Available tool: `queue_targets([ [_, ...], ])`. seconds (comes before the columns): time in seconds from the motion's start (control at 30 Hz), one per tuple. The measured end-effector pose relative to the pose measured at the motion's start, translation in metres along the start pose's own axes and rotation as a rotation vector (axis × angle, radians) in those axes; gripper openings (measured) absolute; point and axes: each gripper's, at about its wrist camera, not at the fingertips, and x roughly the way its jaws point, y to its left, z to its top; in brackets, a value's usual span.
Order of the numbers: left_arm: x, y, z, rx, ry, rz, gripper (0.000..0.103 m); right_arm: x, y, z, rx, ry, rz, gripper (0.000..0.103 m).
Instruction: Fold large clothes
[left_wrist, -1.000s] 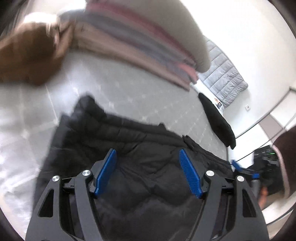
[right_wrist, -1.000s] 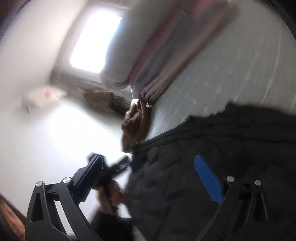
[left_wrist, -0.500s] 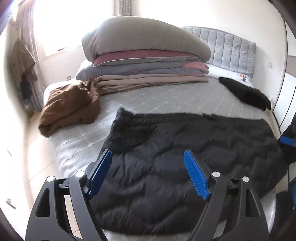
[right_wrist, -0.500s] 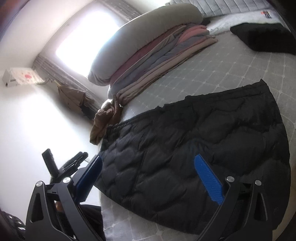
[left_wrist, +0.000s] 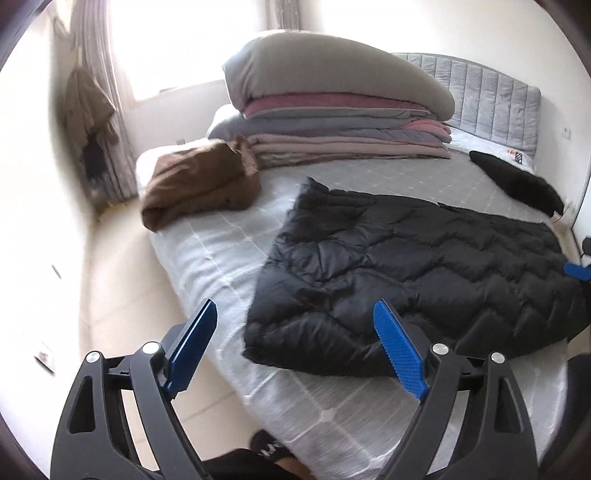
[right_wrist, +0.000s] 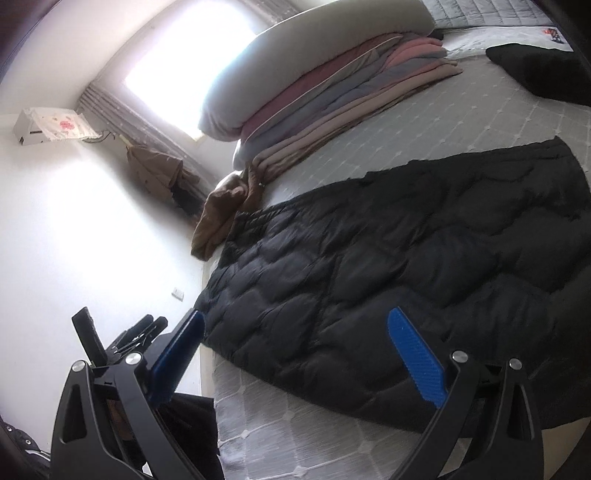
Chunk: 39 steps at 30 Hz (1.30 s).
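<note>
Bedroom, bright window (left_wrist: 207, 44) at the far side, curtain (left_wrist: 99, 99) down its left edge. Your bed (left_wrist: 221, 258) fills the middle, covered in a pale grey quilted sheet with a diamond grid. Padded grey headboard (left_wrist: 491, 99) stands at the far right.

Black puffer coat (left_wrist: 424, 266) lies spread flat across the near half of the bed, quilted side up, its near hem close to the mattress edge. In the right wrist view the same coat (right_wrist: 388, 266) runs from the bed's left edge toward the right rim of the picture.

Behind it: a stack of folded blankets (left_wrist: 347, 136) in pink, grey and beige, topped by a long grey pillow (left_wrist: 332, 74). Brown garment (left_wrist: 199, 184) bunched near the bed's far left corner, apart from the coat. Small black item (left_wrist: 517, 181) near the headboard.

Your left gripper (left_wrist: 295, 347) hovers off the near edge of the bed, fingers spread wide and lately opening further, nothing between them; the coat's near left corner shows beyond the gap. Your right gripper (right_wrist: 299, 358) hangs over the coat's near hem, fingers also spread wide, pads clear of the fabric. Its blue tip shows at the right rim of the left wrist view.

Wall air conditioner (right_wrist: 51, 125) high on the left wall.
</note>
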Motion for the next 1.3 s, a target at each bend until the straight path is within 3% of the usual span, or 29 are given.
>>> queue_targets([
  [0.57, -0.03, -0.004, -0.01, 0.065, -0.079, 0.083, 0.084, 0.017, 0.011, -0.01, 0.002, 0.046, 0.011, 0.096],
  [0.67, -0.03, -0.005, -0.01, 0.06, -0.075, 0.065, 0.084, 0.02, 0.011, -0.011, 0.001, 0.05, 0.005, 0.096],
  [0.73, -0.026, 0.001, -0.01, 0.015, -0.04, -0.014, 0.084, 0.02, 0.011, -0.011, -0.006, 0.046, -0.008, 0.096],
  [0.77, -0.019, 0.01, -0.011, -0.054, 0.012, -0.113, 0.086, 0.019, 0.011, -0.011, -0.009, 0.044, -0.015, 0.096],
  [0.9, 0.023, 0.063, -0.032, -0.472, 0.217, -0.51, 0.086, 0.009, 0.008, -0.009, -0.034, 0.022, -0.077, 0.096],
  [1.03, 0.053, 0.099, -0.061, -0.792, 0.312, -0.767, 0.087, -0.008, -0.004, -0.002, -0.031, -0.009, -0.129, 0.096],
  [1.17, 0.072, 0.113, -0.079, -0.977, 0.332, -0.856, 0.088, -0.034, -0.043, 0.013, 0.095, -0.077, -0.16, 0.096],
  [1.3, 0.093, 0.108, -0.082, -1.033, 0.357, -0.854, 0.088, -0.047, -0.094, 0.02, 0.279, -0.112, -0.122, 0.096],
])
